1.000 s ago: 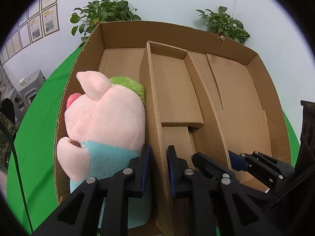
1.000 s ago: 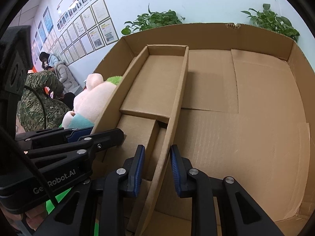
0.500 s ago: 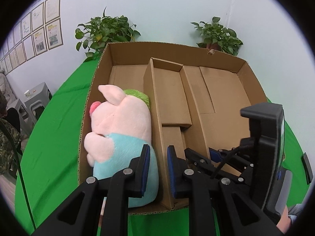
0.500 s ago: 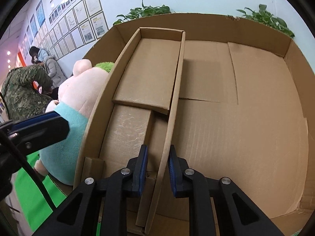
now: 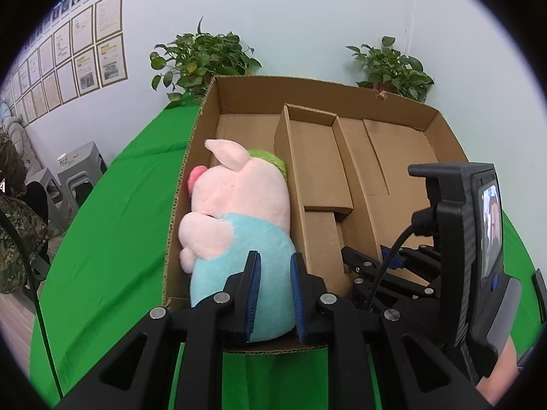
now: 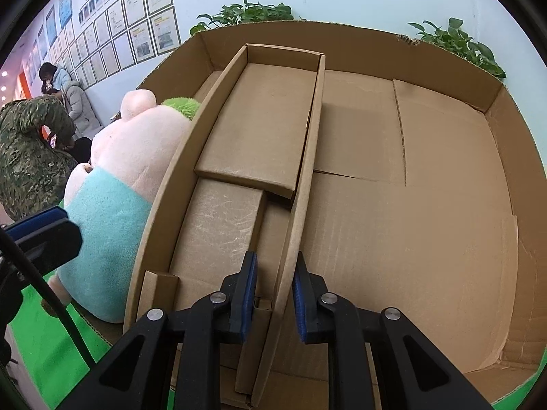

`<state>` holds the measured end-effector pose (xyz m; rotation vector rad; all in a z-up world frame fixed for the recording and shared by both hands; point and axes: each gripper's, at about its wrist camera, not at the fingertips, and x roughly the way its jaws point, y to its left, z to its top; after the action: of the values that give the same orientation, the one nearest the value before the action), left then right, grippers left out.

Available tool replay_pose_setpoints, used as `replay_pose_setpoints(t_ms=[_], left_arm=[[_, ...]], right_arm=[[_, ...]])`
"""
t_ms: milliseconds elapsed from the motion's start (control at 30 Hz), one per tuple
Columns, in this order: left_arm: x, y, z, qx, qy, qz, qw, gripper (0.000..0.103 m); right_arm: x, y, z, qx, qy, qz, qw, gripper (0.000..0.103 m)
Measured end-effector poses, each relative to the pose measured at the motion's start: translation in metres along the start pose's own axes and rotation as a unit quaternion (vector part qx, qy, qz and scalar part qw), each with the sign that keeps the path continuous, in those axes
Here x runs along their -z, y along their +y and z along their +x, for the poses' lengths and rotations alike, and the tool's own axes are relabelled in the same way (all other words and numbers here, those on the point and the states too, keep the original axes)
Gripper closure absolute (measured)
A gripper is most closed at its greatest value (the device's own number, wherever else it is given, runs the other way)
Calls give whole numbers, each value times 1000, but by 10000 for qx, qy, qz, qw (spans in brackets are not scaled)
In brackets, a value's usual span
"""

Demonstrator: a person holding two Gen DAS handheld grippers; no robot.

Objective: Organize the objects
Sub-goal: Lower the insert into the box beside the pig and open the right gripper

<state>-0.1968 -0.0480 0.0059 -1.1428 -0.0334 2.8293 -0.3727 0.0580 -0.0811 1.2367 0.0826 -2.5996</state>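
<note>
Pig plush [image 5: 239, 218] lay in cardboard box [image 5: 307, 90] left bay, left gripper [image 5: 275, 295] jaws apart above it, right gripper [image 6: 272, 302] jaws straddled divider wall [image 6: 301, 201], grip unclear.

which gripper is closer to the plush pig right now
Left. The left gripper hovers just over the plush pig's blue body at the box's near end; the right gripper straddles a cardboard divider farther right.

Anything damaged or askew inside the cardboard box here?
The large brown cardboard box has a small tear on its far rim. The cardboard divider wall between the right gripper jaws leans sideways.
</note>
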Motion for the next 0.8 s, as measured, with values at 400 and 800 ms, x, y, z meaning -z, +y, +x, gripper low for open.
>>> replay_pose_setpoints(t_ms=[400, 800], left_arm=[[8, -7, -50, -234, -1176, -135, 9927, 21], [12, -33, -76, -168, -1267, -25, 9918, 21]], right_arm=[[38, -29, -104, 4, -1182, 207, 9928, 4], [122, -86, -215, 329, -1498, 321, 9876, 1]])
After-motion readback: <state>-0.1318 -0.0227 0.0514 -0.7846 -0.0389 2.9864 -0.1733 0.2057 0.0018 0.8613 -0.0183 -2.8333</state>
